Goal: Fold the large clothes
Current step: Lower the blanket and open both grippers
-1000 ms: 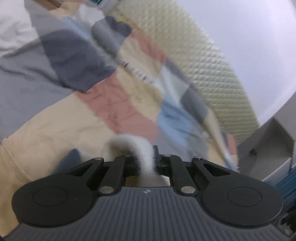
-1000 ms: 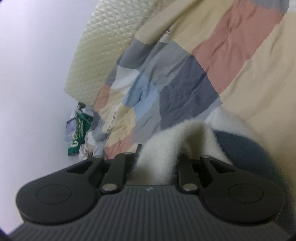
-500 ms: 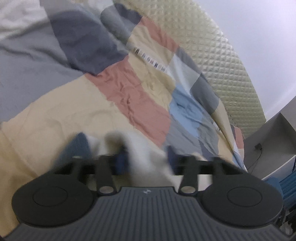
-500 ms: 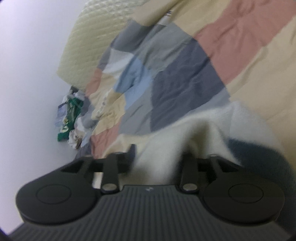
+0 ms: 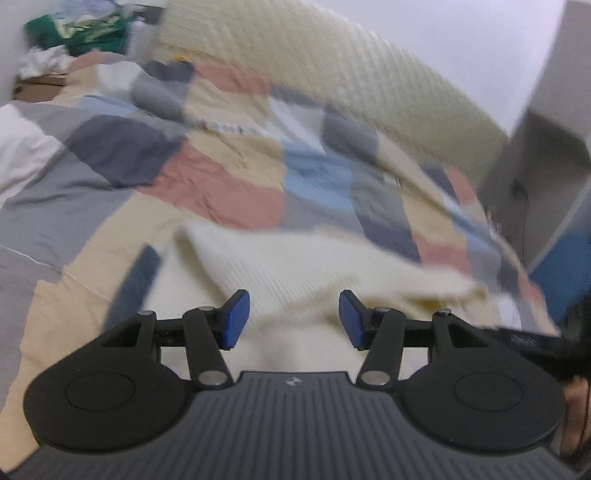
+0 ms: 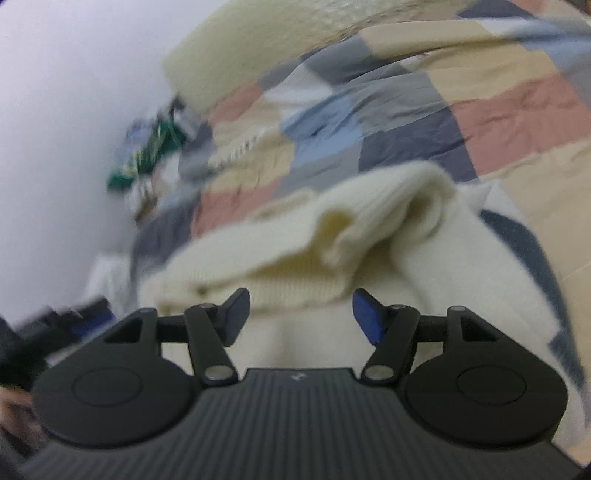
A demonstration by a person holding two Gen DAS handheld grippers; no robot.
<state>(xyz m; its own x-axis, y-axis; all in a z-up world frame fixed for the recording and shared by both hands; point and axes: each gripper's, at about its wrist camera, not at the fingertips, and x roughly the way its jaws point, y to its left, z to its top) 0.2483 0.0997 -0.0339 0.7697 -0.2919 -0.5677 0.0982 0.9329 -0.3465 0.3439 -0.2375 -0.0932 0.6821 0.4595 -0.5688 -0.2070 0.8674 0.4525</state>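
Left hand-held black gripper (image 5: 293, 319) held low and roughly level over the bed, released, blue-padded fingers (image 5: 234, 319) spread wide with nothing between them. Right hand-held black gripper (image 6: 300, 316) tilted, likewise released, blue pads apart and clear of the cloth.

Directly ahead of and beneath both sets of fingers: cream ribbed knit sweater (image 5: 295, 273), soft and fuzzy, lying loose on the patchwork quilt of beige, pink, grey, navy and light blue squares (image 5: 229, 188). Navy stripe (image 5: 135, 280) along the knit's edge, ahead-left of the left gripper.

From the right wrist view: same sweater (image 6: 332, 240) bunched into a thick rolled fold just beyond the fingertips, ribbed hem visible close to the pads, navy stripe (image 6: 524, 243) curving ahead-right. Quilt (image 6: 498, 110) wrinkled, stretching away ahead.

Only from the left wrist view: grey cabinet (image 5: 535, 166) far ahead-right, and the cream diamond-textured headboard (image 5: 332, 62) in full width. Green and white clutter (image 5: 85, 29) far ahead-left there; ahead-left in the right view too (image 6: 147, 162), against a pale wall. Both views motion-blurred.
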